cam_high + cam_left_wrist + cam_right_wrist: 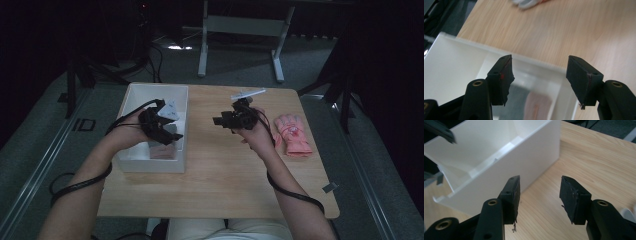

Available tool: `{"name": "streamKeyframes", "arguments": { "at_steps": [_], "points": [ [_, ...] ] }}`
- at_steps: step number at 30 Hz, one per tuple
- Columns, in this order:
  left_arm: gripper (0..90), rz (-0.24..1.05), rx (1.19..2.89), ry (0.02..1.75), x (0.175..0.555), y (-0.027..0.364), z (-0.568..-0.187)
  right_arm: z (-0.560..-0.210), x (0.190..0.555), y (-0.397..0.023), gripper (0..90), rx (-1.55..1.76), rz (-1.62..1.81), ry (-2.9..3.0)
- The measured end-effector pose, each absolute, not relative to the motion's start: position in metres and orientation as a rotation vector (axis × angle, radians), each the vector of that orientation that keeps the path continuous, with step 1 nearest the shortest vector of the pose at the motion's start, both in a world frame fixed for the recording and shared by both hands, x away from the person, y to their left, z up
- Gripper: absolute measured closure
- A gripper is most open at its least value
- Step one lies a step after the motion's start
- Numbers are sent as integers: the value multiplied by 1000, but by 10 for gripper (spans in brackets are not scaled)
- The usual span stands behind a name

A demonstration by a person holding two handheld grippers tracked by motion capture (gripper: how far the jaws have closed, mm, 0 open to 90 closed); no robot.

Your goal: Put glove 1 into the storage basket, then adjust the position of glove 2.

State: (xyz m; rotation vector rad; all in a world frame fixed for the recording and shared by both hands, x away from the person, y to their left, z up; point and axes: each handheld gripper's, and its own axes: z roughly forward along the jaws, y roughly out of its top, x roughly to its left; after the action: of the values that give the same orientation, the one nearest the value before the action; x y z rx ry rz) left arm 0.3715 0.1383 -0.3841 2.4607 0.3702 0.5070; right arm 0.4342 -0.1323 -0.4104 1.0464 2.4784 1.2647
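We count one white rectangular box [131,95] holding one pink item [537,105], and one pink glove [292,135] on the table. Our left gripper [172,139] hangs over the box, our right gripper [218,121] points leftward; both gape, empty.

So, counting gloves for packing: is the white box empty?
No. Inside the white box, a pinkish item lies on its floor beneath the left gripper.
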Motion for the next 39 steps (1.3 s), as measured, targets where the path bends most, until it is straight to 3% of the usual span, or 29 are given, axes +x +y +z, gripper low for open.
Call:
{"name": "streamKeyframes", "arguments": {
  "at_steps": [12,18,26,33,34,39],
  "points": [
    [383,442,2511,306,352,70,-392,-412,428,-183,581,1019,1229,2404],
    [384,350,2506,261,338,52,-418,-415,427,-209,601,1038,1213,2364],
    [372,387,2545,284,317,35,-461,-428,438,-237,609,1045,1161,2322],
    [200,300,2550,358,304,31,-517,-460,463,-264,612,1118,1043,2324],
    [92,300,2552,360,303,32,-522,-466,471,-266,615,1109,1014,2343],
    [12,347,2505,409,298,32,-534,-476,484,-255,633,1000,932,2403]
  ]
}}
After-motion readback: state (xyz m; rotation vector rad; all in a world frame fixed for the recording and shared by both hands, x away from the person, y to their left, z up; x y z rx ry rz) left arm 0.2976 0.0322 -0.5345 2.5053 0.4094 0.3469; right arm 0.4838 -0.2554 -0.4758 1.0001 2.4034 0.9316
